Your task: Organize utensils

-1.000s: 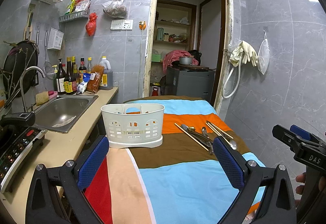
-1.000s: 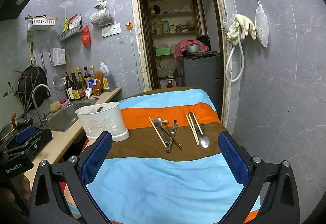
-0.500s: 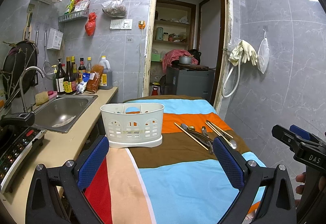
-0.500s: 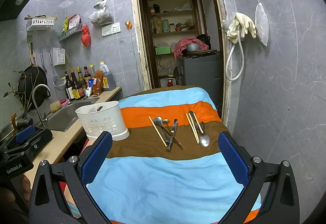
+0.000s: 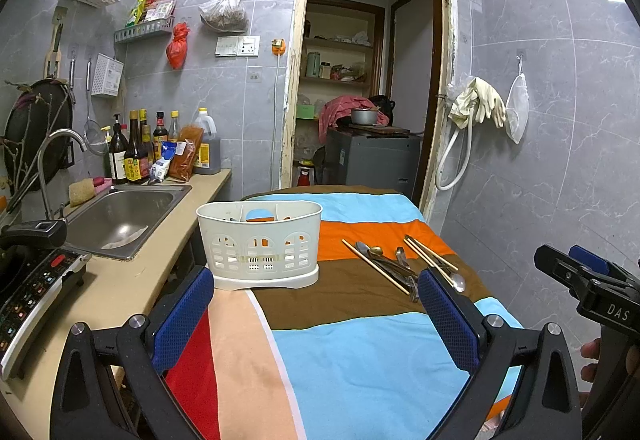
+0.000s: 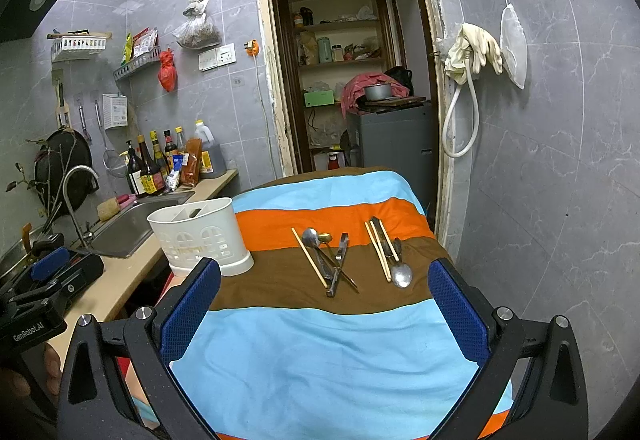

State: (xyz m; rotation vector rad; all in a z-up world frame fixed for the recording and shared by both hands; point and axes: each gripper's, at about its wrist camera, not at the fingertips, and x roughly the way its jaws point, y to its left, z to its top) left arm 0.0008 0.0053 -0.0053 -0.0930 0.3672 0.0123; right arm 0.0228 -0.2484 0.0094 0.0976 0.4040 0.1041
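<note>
A white plastic utensil holder (image 5: 260, 246) (image 6: 200, 238) stands on the striped cloth (image 5: 360, 352) (image 6: 320, 356) at its left side. Right of it lie loose utensils: a chopstick (image 6: 309, 257), a spoon (image 6: 311, 238) and tongs (image 6: 339, 264) in one group, and chopsticks with a spoon (image 6: 401, 274) in another. They also show in the left wrist view (image 5: 394, 268). My left gripper (image 5: 316, 300) is open and empty, near the holder. My right gripper (image 6: 324, 292) is open and empty, short of the utensils.
A counter with a steel sink (image 5: 120, 212), bottles (image 5: 136, 152) and a cooker panel (image 5: 32, 288) runs along the left. A doorway (image 5: 360, 100) opens behind the table. A tiled wall (image 6: 560, 160) with hanging gloves stands close on the right.
</note>
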